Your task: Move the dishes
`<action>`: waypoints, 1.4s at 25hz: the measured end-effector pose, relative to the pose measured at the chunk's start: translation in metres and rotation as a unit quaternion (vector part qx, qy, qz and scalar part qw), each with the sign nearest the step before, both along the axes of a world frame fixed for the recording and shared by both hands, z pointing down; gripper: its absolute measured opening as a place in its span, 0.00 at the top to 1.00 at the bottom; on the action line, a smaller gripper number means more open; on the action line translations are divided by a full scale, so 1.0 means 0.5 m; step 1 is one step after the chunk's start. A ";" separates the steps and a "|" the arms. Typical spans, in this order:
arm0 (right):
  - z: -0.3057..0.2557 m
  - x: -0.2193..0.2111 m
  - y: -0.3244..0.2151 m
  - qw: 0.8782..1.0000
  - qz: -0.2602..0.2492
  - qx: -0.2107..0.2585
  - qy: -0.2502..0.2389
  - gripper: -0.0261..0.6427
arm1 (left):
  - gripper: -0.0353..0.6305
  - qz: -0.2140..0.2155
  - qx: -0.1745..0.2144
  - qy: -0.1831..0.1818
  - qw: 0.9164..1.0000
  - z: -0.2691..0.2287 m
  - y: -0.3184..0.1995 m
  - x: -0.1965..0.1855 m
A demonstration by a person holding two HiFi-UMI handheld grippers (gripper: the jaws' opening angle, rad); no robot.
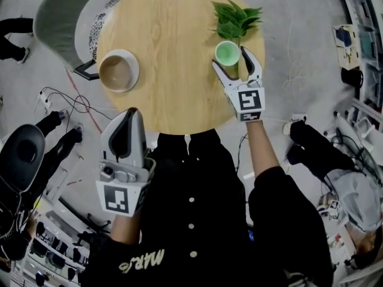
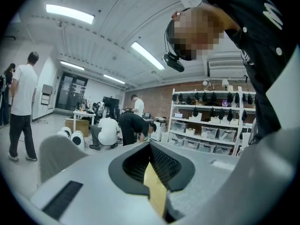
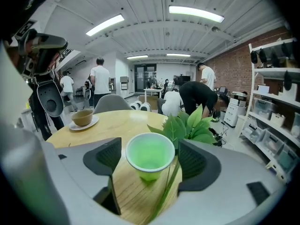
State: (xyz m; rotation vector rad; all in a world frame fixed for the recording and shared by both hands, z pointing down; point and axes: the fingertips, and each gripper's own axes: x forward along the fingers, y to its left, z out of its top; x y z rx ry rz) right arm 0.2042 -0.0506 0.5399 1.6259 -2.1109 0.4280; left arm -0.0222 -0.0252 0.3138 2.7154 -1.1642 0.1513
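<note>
We find the right tongs [image 1: 230,57] standing wide apart at the far right of the round wooden bench [image 1: 173,100], pointing down toward its top. A small green cup [image 3: 150,153] stands upright on the bench between the two jaws; in the right gripper view a gap shows on either side of its rim, so neither pad presses on it. A leafy green sprig [image 1: 235,18] lies on the bench just beyond the cup, and one of its stems runs along the inner face of the right-hand jaw. We note a tan bowl [image 1: 116,70] sitting upright on a white saucer [image 1: 133,79] at the left side of the bench, well apart from the cup. The left tongs [image 1: 130,121] are closed together with nothing between them; they are held off the near edge of the bench, in front of the person's dark buttoned shirt [image 1: 191,220], pointing roughly level. A grey chair [image 1: 66,17] stands at the far left edge of the bench. The left gripper view shows white shelving [image 2: 206,125] with bins against a brick wall and several persons across the room.
</note>
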 end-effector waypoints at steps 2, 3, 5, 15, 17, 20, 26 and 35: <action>-0.020 0.002 0.002 1.000 -0.001 0.009 -0.001 0.43 | 0.94 0.000 0.003 0.001 1.000 -0.007 0.003 -0.002; -0.032 0.003 0.003 1.000 -0.002 0.015 -0.001 0.44 | 0.94 -0.001 0.005 0.002 1.000 -0.011 0.004 -0.004; -0.059 0.008 0.006 1.000 0.001 0.024 0.001 0.48 | 0.94 -0.002 0.010 0.004 1.000 -0.021 0.005 -0.007; -0.211 -0.021 0.036 0.998 0.006 0.045 -0.039 0.71 | 0.94 -0.031 0.020 0.010 0.999 -0.059 -0.003 -0.057; -0.231 -0.045 0.037 0.998 0.000 0.039 -0.057 0.75 | 0.94 -0.039 0.024 0.013 0.999 -0.072 0.000 -0.073; -0.248 -0.102 0.032 0.996 -0.020 0.023 -0.085 0.76 | 0.94 -0.062 0.031 0.039 0.997 -0.105 0.001 -0.098; -0.227 -0.252 0.013 0.987 -0.079 -0.030 -0.134 0.77 | 0.94 -0.098 0.039 0.031 0.994 -0.123 0.016 -0.166; -0.147 -0.440 -0.036 0.970 -0.128 -0.110 -0.172 0.75 | 0.94 -0.137 0.047 -0.010 0.989 -0.109 0.046 -0.267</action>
